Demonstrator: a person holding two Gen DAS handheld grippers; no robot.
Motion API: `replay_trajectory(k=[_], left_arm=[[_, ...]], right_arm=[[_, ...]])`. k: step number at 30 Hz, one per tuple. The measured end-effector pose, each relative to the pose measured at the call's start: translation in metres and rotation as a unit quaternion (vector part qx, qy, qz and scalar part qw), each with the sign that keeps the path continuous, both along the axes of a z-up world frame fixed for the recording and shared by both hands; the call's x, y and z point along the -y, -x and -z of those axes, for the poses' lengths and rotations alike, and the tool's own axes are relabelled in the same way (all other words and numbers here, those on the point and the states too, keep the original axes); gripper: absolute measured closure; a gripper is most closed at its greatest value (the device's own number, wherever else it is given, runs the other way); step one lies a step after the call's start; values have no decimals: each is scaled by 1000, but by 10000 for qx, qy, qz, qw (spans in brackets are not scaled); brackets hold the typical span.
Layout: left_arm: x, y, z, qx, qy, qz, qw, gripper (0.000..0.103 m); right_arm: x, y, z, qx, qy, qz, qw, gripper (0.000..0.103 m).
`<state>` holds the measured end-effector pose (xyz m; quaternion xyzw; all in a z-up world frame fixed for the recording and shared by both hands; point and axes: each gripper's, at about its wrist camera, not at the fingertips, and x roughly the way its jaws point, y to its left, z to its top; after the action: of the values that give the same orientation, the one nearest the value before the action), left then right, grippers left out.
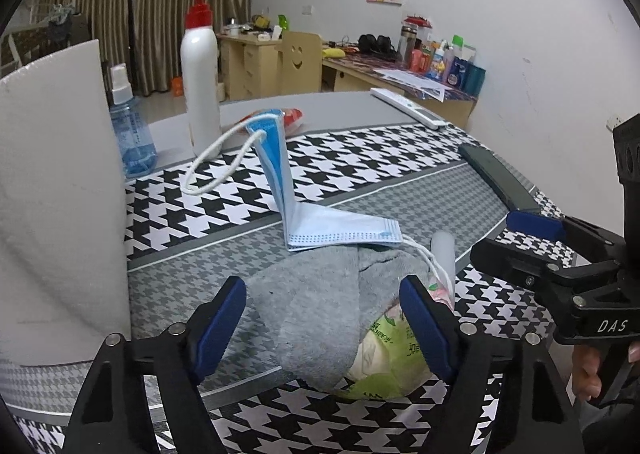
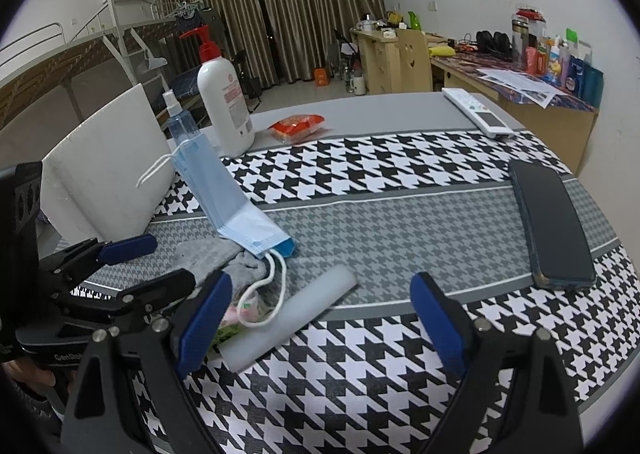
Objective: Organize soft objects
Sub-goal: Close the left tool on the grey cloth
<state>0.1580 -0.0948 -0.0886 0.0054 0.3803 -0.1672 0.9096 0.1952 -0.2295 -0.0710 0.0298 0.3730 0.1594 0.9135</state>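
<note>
With its jaws spread around the grey sock (image 1: 316, 306), the left gripper (image 1: 324, 318) risks pinching the green packet (image 1: 384, 358) beneath it too. Just ahead, the half-upright face mask (image 1: 304, 206) could topple. To its right, the right gripper (image 2: 320, 318) hangs spread, holding nothing.

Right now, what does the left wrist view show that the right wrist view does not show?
Only the left wrist view shows the green printed packet under the grey sock, framed by the open left gripper.

Only the right wrist view shows the whole dark phone and the bunk bed frame, with the open right gripper empty.

Both show the blue face mask, standing half folded, the white pump bottle, blue spray bottle, white foam tube and remote.
</note>
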Motion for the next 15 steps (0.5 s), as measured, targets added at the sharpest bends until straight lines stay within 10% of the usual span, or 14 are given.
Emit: replay_trajectory(k=[15], left_arm=[[0, -15, 20, -460, -53, 95, 9989, 60]], right_arm=[[-6, -8, 13, -322, 45, -108, 9994, 21]])
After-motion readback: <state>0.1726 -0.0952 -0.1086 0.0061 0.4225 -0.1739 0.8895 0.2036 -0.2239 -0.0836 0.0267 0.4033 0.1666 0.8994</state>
